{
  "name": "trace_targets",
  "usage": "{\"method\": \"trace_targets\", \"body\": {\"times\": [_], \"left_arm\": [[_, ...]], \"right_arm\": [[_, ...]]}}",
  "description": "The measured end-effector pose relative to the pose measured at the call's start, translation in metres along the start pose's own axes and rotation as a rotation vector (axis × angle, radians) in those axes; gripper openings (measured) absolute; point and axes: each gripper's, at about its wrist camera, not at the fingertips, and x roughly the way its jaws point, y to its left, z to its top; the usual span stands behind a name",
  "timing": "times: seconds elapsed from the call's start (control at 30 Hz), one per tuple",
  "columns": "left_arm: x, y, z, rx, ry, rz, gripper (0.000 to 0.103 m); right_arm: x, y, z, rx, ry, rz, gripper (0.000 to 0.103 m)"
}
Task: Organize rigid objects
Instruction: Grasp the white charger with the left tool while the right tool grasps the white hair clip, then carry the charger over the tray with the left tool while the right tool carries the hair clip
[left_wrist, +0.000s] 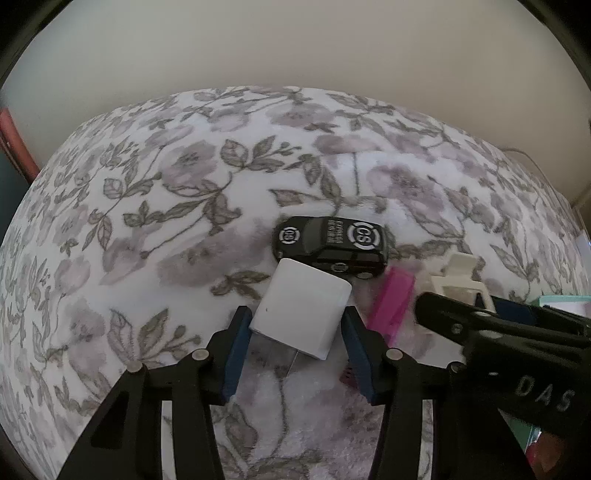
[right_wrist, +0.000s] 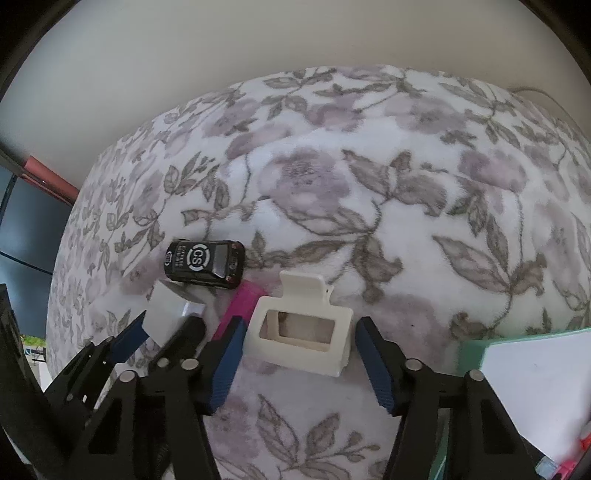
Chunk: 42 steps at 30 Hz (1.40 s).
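Note:
A white charger block (left_wrist: 303, 310) lies on the floral blanket (left_wrist: 184, 206), turned a little askew. My left gripper (left_wrist: 297, 325) points down over it, and both blue pads press its sides. In the right wrist view a cream hair claw clip (right_wrist: 299, 332) sits between the pads of my right gripper (right_wrist: 301, 328). The left pad touches the clip, while a thin strip of blanket shows at the right pad. A black toy car (left_wrist: 328, 242) marked "CS" rests just beyond the charger, and a pink flat piece (right_wrist: 240, 299) lies between the charger and the clip.
A teal tray (right_wrist: 472, 347) holding white paper stands at the near right beside the clip. The blanket (right_wrist: 369, 203) runs back to a plain pale wall, with a thin white cable (right_wrist: 535, 92) at its far right edge. The two grippers stand close side by side.

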Motion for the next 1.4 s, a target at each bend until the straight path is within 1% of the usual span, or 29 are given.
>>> {"method": "trace_targets", "body": {"times": [0.27, 0.37, 0.5, 0.7, 0.77, 1.0, 1.1, 1.23, 1.4], "left_arm": [[0.001, 0.007, 0.002, -0.038, 0.007, 0.006, 0.051], [0.0, 0.008, 0.001, -0.051, 0.021, 0.019, 0.051], [-0.003, 0.012, -0.001, -0.089, 0.047, 0.026, 0.051], [-0.012, 0.013, -0.009, -0.134, 0.079, 0.026, 0.051], [-0.019, 0.013, -0.013, -0.152, 0.085, 0.02, 0.051], [-0.054, 0.005, -0.024, -0.189, 0.08, 0.002, 0.051], [-0.078, -0.001, -0.027, -0.197, 0.061, -0.002, 0.051], [-0.112, -0.017, -0.031, -0.193, 0.024, -0.015, 0.051], [-0.147, -0.049, -0.035, -0.168, -0.016, -0.05, 0.051]], "right_arm": [[-0.004, -0.005, -0.001, -0.006, -0.003, -0.022, 0.059], [-0.007, -0.004, -0.005, -0.024, 0.0, -0.034, 0.059], [-0.013, -0.005, -0.012, -0.023, 0.007, -0.027, 0.06], [-0.034, -0.002, -0.025, -0.042, -0.011, -0.02, 0.059], [-0.044, -0.002, -0.03, -0.042, -0.02, -0.008, 0.056], [-0.077, -0.01, -0.057, -0.021, -0.042, 0.022, 0.056], [-0.096, -0.017, -0.071, 0.006, -0.064, 0.038, 0.056], [-0.127, -0.028, -0.089, 0.027, -0.108, 0.042, 0.056], [-0.166, -0.053, -0.114, 0.087, -0.175, 0.023, 0.056]]}}
